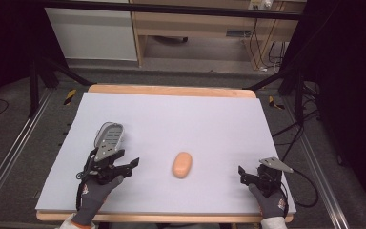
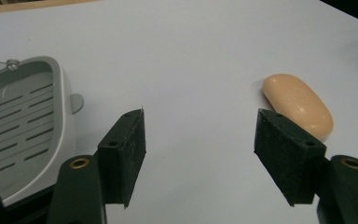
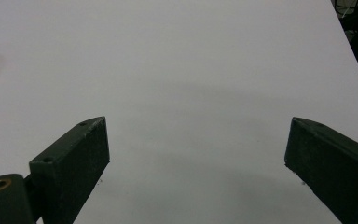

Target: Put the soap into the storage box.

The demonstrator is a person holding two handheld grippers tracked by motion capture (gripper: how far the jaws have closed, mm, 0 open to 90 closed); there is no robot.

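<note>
High view: a peach soap bar lies mid-table; left claw at its 9 o'clock, right claw at 3, grey soap dish at 10.

Left gripper view: jaws apart, soap at 2 o'clock.

Right gripper view: jaws apart over bare table.

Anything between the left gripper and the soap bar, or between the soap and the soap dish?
Nothing visible. The left gripper has its jaws open with only bare table mat between it and the soap bar. The grey soap dish lies beside that gripper, its slatted tray empty.
</note>
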